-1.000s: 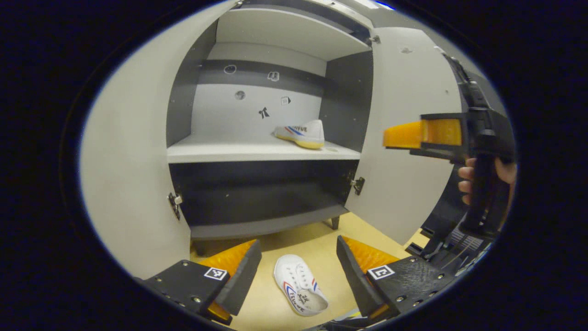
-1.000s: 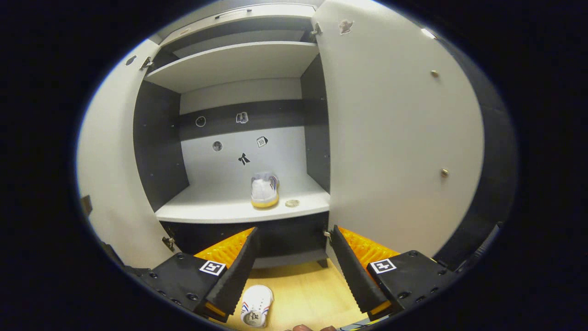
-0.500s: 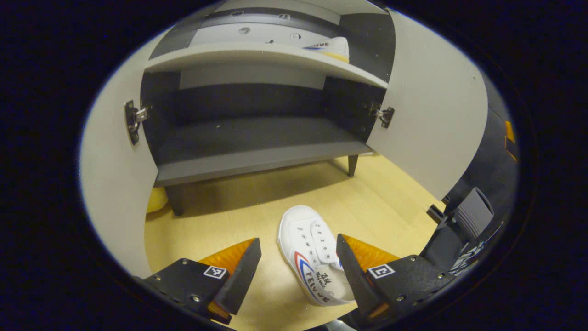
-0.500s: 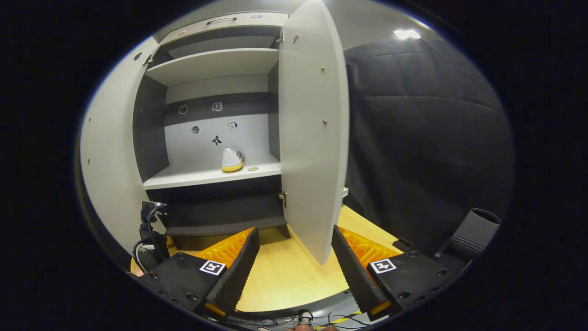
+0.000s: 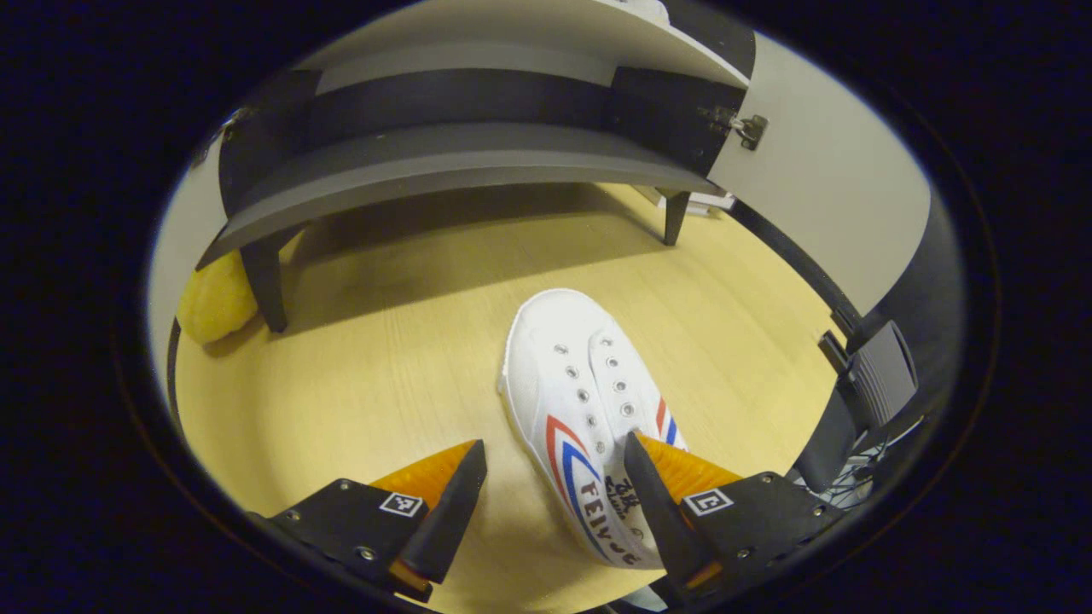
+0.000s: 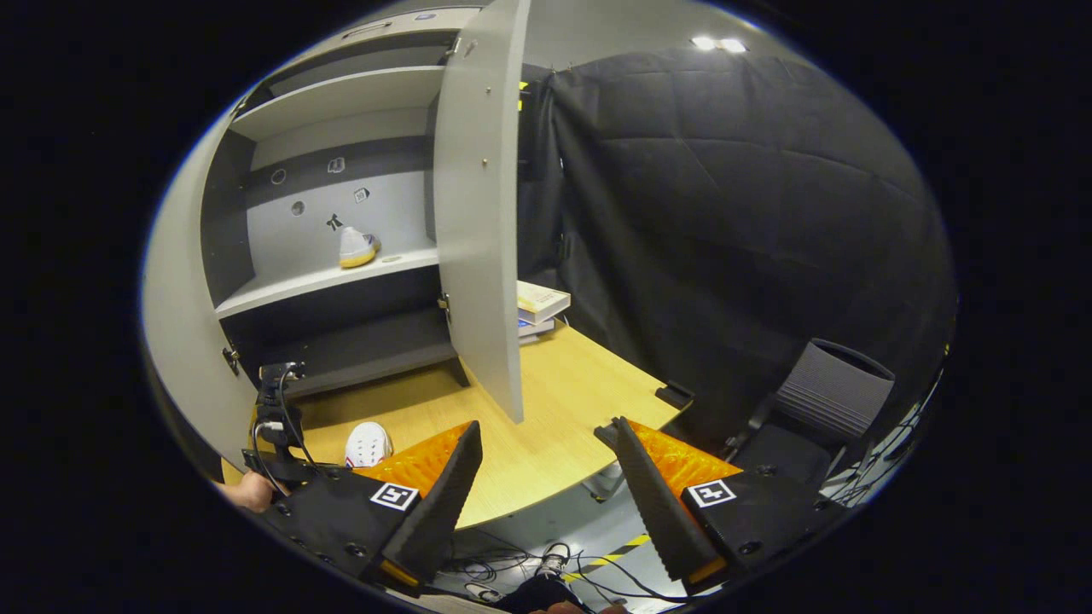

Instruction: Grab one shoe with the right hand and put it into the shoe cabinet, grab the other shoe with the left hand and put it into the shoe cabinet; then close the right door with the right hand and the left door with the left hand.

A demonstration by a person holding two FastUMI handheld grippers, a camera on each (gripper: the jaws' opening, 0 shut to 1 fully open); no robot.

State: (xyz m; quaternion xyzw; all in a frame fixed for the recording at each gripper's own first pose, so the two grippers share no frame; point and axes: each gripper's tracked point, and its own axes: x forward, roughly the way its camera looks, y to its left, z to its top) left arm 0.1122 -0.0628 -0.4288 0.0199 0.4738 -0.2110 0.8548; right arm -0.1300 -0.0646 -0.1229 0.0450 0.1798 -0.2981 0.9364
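A white shoe [image 5: 580, 401] with red and blue stripes lies on the wooden floor, toe toward the shoe cabinet [image 5: 444, 162]. My left gripper [image 5: 553, 442] hovers open just above it; the shoe's heel part lies between the fingers, close to the right one. In the right gripper view this shoe [image 6: 368, 443] shows small on the floor. The other shoe [image 6: 357, 247] stands on the cabinet's middle shelf [image 6: 281, 286]. Both cabinet doors stand open; the right door [image 6: 478, 213] is seen edge-on. My right gripper [image 6: 546, 425] is open and holds nothing, well back from the cabinet.
A yellow object [image 5: 217, 298] lies by the cabinet's left leg [image 5: 264, 286]. A stack of books [image 6: 539, 305] sits behind the right door. A ribbed dark object [image 6: 832, 401] stands at the right. Cables [image 6: 546, 567] lie below. A hand [image 6: 252, 492] shows at the lower left.
My left gripper has dropped toward the floor shoe, which now reaches between its fingers. My right gripper has drawn back from the cabinet and swung to the right.
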